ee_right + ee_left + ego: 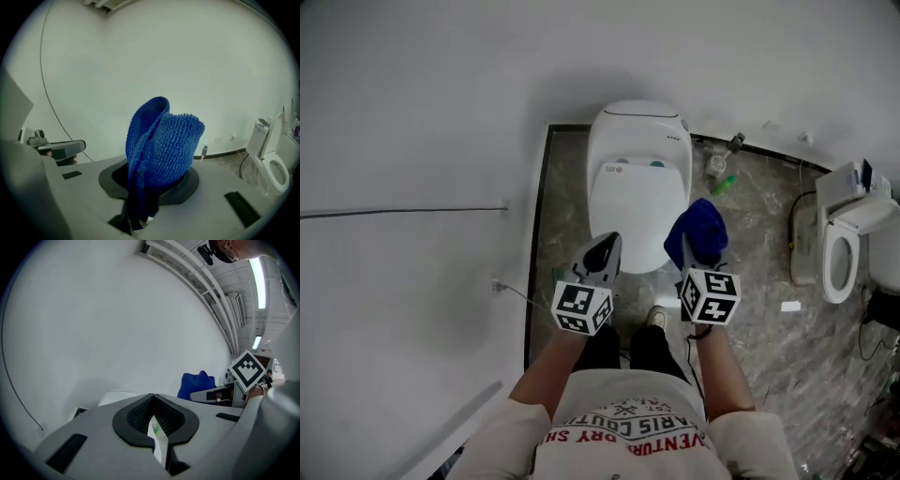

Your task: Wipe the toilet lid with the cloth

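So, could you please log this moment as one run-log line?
phase: pre-wipe | right gripper: shut on blue cloth | left gripper: shut, empty | toilet lid: closed, cloth clear of it

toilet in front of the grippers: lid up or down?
Down. The toilet lid lies flat over the bowl in the head view, no opening showing; the second toilet at right stands open.

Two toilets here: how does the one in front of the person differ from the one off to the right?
The front toilet has its lid down; the right toilet has its lid up, bowl open. The front toilet stands by the white wall; the right toilet sits at the head view's right edge. Both are white, on grey floor.
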`<act>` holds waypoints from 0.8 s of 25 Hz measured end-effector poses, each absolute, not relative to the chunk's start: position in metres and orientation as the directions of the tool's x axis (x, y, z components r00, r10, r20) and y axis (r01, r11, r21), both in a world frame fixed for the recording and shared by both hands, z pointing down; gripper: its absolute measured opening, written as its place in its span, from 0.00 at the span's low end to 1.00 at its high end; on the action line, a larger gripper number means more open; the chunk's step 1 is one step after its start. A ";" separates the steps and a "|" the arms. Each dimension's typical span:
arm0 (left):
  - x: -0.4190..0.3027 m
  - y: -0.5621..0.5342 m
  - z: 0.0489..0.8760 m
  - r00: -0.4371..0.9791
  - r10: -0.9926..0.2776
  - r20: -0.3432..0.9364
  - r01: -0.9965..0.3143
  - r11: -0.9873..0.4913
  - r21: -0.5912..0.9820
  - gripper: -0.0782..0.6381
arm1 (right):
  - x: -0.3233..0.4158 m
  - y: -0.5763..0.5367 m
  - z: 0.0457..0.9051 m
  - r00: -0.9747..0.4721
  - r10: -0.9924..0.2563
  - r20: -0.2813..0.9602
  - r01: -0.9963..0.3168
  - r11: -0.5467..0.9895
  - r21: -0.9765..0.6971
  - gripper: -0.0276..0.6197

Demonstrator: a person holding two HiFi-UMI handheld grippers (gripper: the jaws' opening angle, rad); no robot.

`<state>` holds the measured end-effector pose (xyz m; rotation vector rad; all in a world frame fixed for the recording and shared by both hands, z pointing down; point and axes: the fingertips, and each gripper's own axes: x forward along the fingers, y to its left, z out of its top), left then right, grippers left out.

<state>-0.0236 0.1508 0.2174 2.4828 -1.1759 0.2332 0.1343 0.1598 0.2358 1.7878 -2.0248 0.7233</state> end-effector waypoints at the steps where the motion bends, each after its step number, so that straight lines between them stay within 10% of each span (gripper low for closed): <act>1: -0.028 0.152 0.202 0.634 -0.714 0.295 -0.773 -0.581 0.254 0.12 | 0.130 0.162 0.220 -0.142 -0.823 0.550 -0.988 0.083 -0.131 0.19; 20: -0.095 0.177 0.067 0.633 -0.767 0.107 -0.773 -0.620 0.134 0.12 | 0.098 0.214 0.116 -0.111 -0.913 0.393 -0.990 0.135 0.033 0.19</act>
